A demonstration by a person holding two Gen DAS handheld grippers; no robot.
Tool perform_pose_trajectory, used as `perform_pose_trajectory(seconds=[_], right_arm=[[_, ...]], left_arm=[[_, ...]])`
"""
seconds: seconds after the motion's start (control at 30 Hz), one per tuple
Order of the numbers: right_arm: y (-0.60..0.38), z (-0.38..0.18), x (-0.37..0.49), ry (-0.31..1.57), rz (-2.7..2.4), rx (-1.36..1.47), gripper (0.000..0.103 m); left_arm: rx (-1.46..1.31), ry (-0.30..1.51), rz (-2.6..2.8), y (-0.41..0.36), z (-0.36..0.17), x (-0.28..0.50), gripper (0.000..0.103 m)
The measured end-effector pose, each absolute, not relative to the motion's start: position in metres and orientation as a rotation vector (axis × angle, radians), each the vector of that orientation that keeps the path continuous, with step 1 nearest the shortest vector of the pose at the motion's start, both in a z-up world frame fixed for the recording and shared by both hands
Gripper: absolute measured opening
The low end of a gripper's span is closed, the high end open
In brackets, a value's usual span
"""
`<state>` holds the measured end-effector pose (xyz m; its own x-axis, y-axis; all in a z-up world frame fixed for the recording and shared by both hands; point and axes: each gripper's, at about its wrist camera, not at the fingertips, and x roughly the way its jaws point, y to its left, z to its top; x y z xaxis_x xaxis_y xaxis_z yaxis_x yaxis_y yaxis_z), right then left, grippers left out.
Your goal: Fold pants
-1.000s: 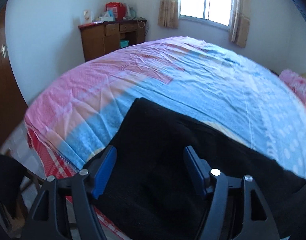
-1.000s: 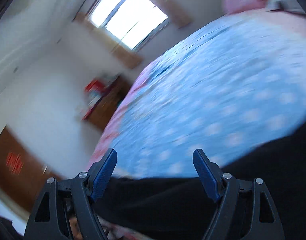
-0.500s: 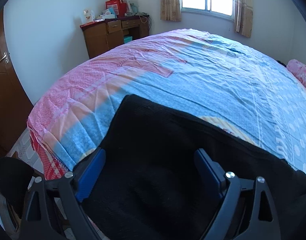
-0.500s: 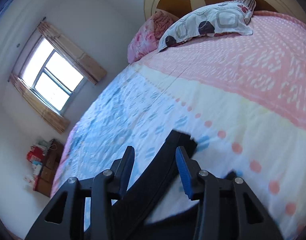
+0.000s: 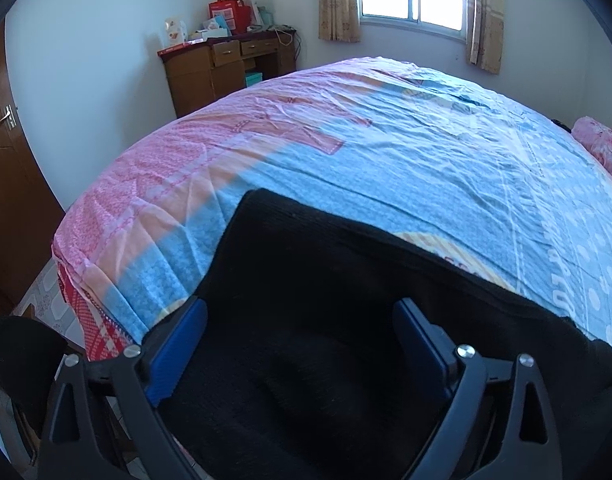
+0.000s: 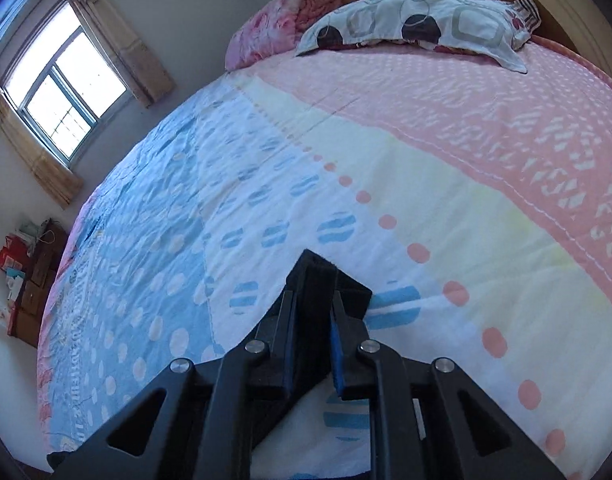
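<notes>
The right gripper (image 6: 311,320) has swung to the pants (image 6: 325,280) end, jaws just closing onto it; left gripper (image 5: 300,340), widening, stands released. Lift cleanly, keeping edges aligned.

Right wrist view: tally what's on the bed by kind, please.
Black pants: 1, black pants, end clamped in the right gripper
Patterned pillow: 1, white pillow at the headboard
Pink folded blanket: 1, pink blanket beside the pillow
Total: 3
</notes>
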<state>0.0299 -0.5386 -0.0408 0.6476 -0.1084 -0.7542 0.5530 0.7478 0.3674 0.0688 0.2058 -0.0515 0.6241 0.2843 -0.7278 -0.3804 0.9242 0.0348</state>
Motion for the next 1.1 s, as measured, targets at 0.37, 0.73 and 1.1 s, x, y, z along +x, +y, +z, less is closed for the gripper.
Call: perform_pose_trajectory(seconds=[0.37,0.73,1.1], right_arm=[[-0.525,0.065,-0.004,0.554,-0.173,0.753,0.009],[-0.544,-0.003,-0.145,0.695,-0.252,0.866,0.009],[-0.547,-0.015,-0.184,0.593,-0.169,0.928,0.009]], left_arm=[[-0.168,0.815,0.349,0.210,-0.049,0.068,0.098],[-0.168,0.816,0.314,0.210,-0.049,0.071,0.101],[-0.151,0.827,0.332,0.209,-0.051,0.074,0.101]])
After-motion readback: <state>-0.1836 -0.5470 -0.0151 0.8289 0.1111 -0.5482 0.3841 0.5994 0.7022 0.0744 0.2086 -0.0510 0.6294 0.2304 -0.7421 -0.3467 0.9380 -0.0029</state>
